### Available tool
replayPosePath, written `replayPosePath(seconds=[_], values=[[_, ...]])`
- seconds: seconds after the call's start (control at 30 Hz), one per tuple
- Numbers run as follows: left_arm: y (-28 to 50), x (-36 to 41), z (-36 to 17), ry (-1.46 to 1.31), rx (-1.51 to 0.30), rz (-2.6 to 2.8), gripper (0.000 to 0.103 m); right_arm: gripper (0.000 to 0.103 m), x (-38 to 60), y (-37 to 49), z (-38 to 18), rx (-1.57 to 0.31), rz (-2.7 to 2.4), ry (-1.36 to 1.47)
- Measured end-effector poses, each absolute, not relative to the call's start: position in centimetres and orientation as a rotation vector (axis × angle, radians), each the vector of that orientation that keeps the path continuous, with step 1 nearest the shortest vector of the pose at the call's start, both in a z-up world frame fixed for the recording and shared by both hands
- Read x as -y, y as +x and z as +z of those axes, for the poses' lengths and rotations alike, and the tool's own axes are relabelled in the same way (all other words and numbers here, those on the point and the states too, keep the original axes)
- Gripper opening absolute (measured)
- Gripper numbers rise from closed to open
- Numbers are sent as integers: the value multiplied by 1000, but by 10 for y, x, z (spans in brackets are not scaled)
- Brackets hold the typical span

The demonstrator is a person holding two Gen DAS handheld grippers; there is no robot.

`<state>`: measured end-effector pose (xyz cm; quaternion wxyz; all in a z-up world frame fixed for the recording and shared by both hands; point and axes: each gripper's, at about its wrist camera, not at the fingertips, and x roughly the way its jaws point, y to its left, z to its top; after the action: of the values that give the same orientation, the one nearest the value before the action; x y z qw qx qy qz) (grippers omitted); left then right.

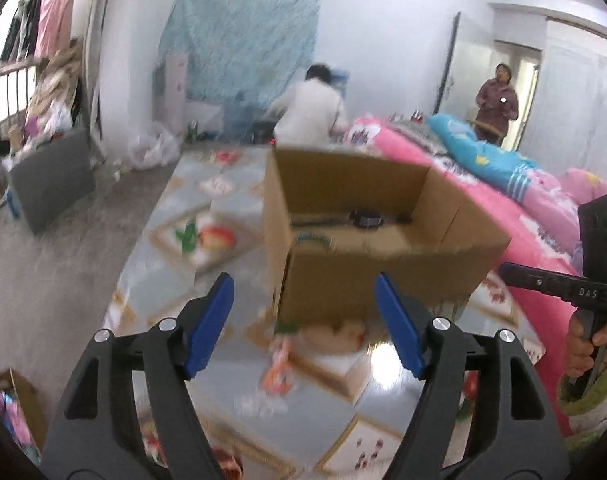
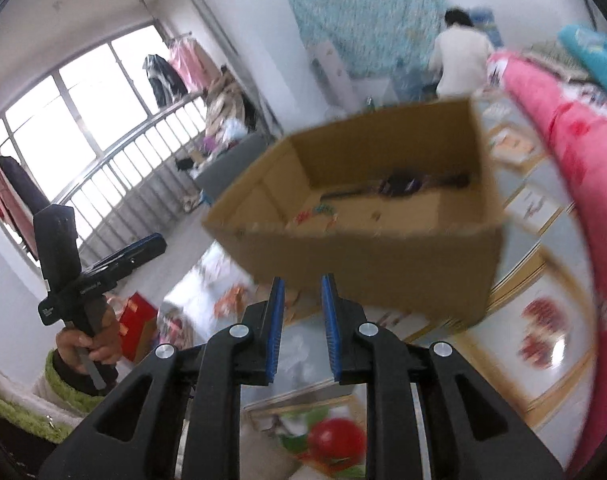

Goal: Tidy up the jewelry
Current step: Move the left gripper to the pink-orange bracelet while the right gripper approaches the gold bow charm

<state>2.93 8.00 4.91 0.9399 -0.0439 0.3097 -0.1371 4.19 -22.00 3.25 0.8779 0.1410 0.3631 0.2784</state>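
Both hand-held grippers empty above the patterned desk, box ahead.

Left hand-held gripper (image 1: 303, 320) has its blue pads spread wide; right hand-held gripper (image 2: 302, 330) stands with a narrow gap, pinching nothing. At frame centre the cardboard box (image 2: 383, 248) already holds a dark watch (image 1: 366, 218) and small coloured pieces (image 2: 317, 213), blurred. I judge the sorting partly done; what remains outside I cannot tell.

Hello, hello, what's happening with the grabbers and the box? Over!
Left gripper open, empty. Right gripper narrowly open, empty. Cardboard box ahead on table, dark watch-like item inside. Nothing blocking.
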Motion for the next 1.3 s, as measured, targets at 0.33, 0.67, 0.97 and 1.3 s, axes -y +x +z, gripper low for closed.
replayPosePath(seconds=[0.33, 0.67, 0.97, 1.3], values=[[15, -57, -15, -24, -788, -284, 69, 21, 143, 69, -21, -890, 586, 132], [10, -41, -34, 54, -808, -311, 69, 29, 104, 72, -34, -850, 572, -155], [8, -35, -37, 77, -810, -322, 69, 20, 96, 71, -34, -821, 616, -234], [9, -34, -38, 77, -835, -308, 69, 20, 97, 76, -33, -831, 614, -206]])
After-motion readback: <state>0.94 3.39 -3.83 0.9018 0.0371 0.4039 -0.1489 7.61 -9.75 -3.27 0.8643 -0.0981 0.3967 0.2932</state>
